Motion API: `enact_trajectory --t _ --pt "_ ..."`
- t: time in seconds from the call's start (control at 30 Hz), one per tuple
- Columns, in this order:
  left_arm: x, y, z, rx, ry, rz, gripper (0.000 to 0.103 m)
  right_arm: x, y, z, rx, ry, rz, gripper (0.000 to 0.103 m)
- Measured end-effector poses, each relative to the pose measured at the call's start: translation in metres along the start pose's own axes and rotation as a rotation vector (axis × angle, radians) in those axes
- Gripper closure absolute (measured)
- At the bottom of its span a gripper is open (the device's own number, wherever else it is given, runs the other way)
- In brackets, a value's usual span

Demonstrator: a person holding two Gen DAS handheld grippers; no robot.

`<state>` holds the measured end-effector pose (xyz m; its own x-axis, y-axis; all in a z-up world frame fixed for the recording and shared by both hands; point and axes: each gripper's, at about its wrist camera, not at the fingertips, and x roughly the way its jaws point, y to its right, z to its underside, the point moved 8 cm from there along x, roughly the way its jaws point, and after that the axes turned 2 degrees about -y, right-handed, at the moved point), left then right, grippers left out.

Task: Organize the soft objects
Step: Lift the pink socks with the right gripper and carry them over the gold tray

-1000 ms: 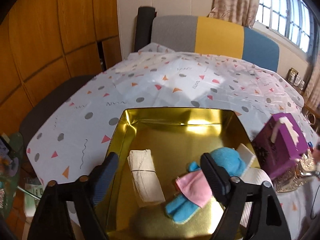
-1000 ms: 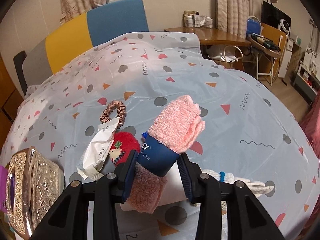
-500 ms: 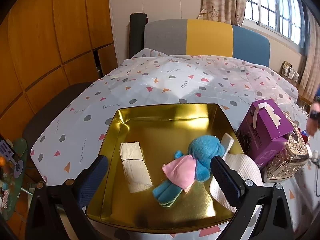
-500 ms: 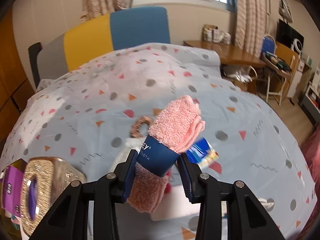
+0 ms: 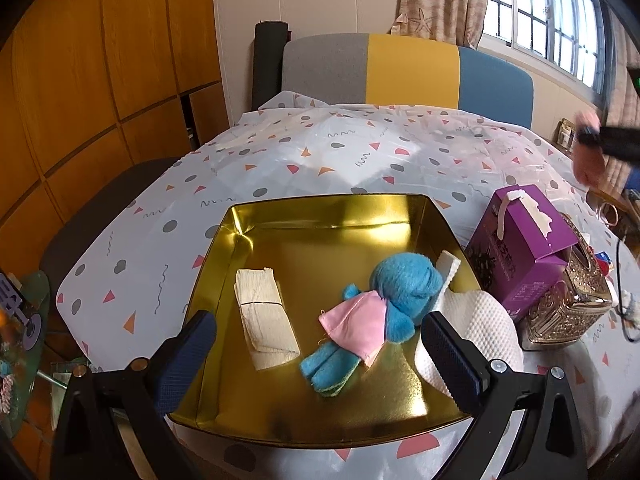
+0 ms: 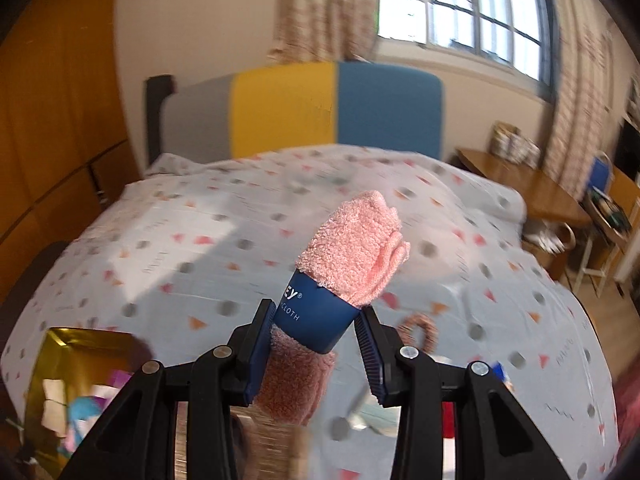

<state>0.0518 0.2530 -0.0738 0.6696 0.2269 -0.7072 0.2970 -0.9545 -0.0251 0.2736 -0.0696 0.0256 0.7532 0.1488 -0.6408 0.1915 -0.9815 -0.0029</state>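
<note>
A gold tray sits on the patterned tablecloth. In it lie a folded cream cloth, a blue plush toy with a pink cloth over it, and a white textured towel at its right side. My left gripper hovers over the tray's near edge, jaws wide apart and empty. My right gripper is shut on a rolled pink cloth with a blue paper band, held up above the table. The gold tray shows low at left in the right wrist view.
A purple box and an ornate gold tissue box stand right of the tray. A pink scrunchie lies on the tablecloth. A grey, yellow and blue chair back stands behind the table. A wooden side table is at far right.
The right gripper has lifted the pink cloth off the table and swung left toward the gold tray. The left gripper opened wider and drew back from the tray.
</note>
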Motion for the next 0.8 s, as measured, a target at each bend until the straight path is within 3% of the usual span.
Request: enact_trajectory --t 0.27,0.53,0.8 --pt "-0.003 -0.001 0.004 -0.009 -0.001 0.012 0.0 -0.024 -0.112 -0.01 -0.116 0.023 -0.211 0.062" --pt "-0.004 -0.011 0.007 -0.036 -0.001 0.018 0.0 -0.02 -0.217 0.023 -0.245 -0.065 -0.385 0.062" --pt "-0.001 -0.033 0.01 -0.086 -0.004 0.007 0.0 0.032 -0.273 0.069 -0.37 -0.199 -0.356 0.061"
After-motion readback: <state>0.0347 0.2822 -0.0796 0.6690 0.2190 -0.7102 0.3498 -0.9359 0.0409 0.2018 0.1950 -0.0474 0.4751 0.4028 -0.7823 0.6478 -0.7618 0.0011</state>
